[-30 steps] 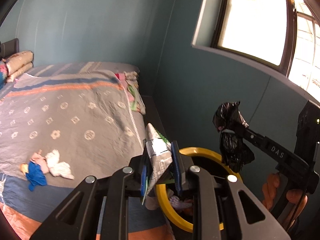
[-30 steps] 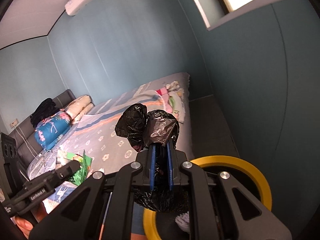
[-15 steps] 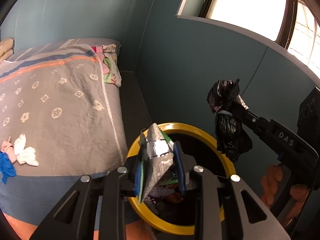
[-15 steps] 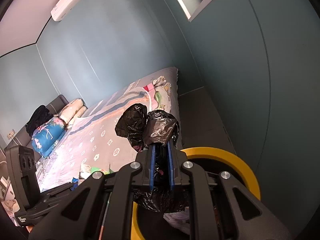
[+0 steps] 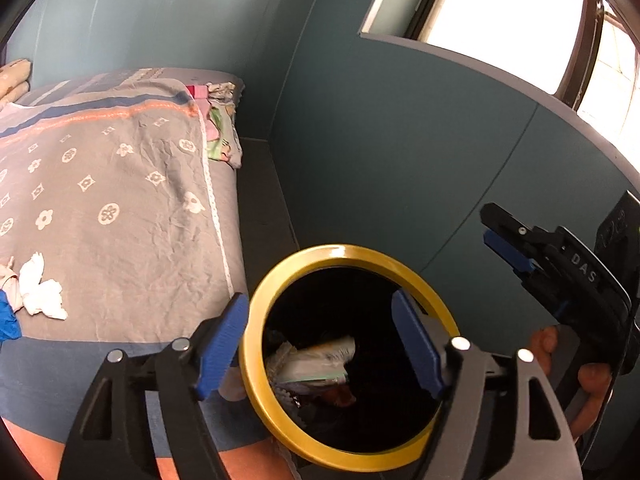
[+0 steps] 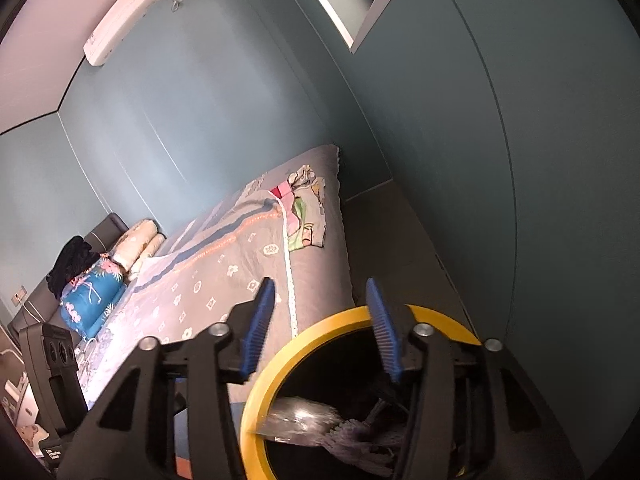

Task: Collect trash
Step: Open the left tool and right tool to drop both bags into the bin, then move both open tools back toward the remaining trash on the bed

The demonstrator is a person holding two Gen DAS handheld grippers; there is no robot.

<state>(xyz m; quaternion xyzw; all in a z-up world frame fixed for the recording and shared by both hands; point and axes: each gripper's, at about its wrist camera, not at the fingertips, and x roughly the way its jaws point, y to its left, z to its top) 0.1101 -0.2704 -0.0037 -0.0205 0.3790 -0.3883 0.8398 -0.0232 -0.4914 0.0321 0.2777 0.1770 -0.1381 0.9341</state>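
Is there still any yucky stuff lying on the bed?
Yes. Crumpled white tissues and a blue scrap lie on the grey bedspread, not in the yellow-rimmed bin. Rumpled clothes sit bunched at the bed's far corner.

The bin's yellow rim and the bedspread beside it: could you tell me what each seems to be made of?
Yellow rim: probably smooth plastic, judging by its even colour and soft sheen. Bedspread: printed woven fabric, likely cotton, matte and creased.
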